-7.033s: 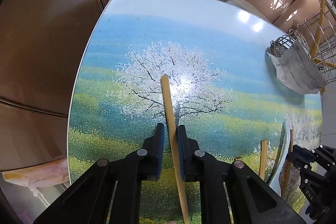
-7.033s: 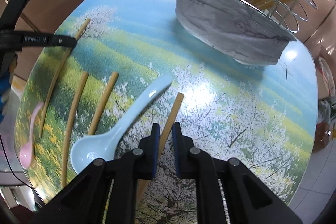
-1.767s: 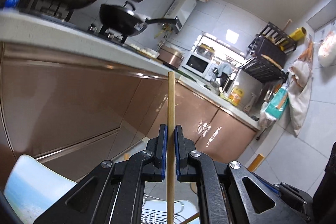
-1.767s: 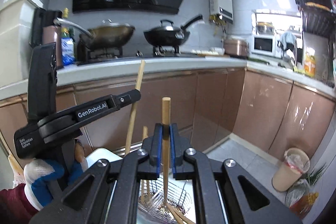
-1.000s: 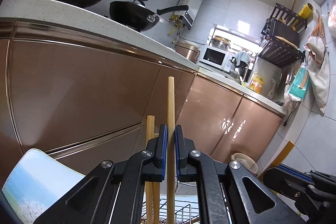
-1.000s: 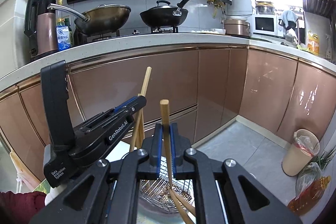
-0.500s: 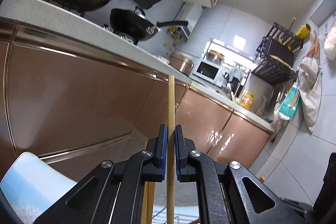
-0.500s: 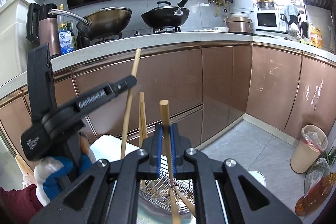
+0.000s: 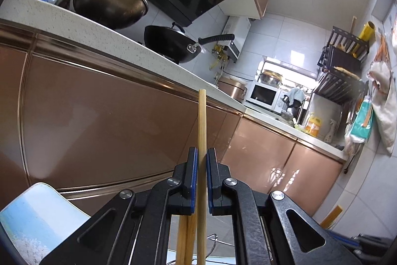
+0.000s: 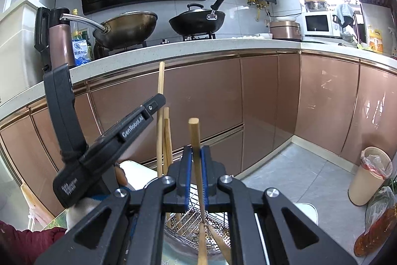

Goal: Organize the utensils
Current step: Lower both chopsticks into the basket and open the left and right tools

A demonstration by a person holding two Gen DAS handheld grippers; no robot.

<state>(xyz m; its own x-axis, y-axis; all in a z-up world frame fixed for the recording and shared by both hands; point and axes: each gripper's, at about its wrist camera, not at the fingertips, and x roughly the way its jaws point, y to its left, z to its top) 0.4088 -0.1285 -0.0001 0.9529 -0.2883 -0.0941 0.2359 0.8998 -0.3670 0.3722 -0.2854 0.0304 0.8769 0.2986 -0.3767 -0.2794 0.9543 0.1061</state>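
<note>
In the left wrist view my left gripper (image 9: pixel 202 158) is shut on a pale wooden chopstick (image 9: pixel 202 121) that stands upright. Two more chopsticks (image 9: pixel 184 237) stand just behind it, lower down. In the right wrist view my right gripper (image 10: pixel 196 158) is shut on another chopstick (image 10: pixel 194 138), whose lower end reaches down into the wire basket (image 10: pixel 188 215). To its left the left gripper (image 10: pixel 158 101) holds its chopstick (image 10: pixel 160 81) over the same basket, beside two standing chopsticks (image 10: pixel 166 135).
A corner of the landscape-print table (image 9: pixel 29 220) shows at the lower left. Copper cabinet fronts (image 10: pixel 268 96) and a counter with two woks (image 10: pixel 198 21) rise behind. A lined bin (image 10: pixel 369 175) stands on the floor at right. A gloved hand (image 10: pixel 82 205) carries the left gripper.
The left gripper has tipped slightly, and its chopstick now stands straighter over the basket. The right gripper has hardly moved. Both still grip their chopsticks.
</note>
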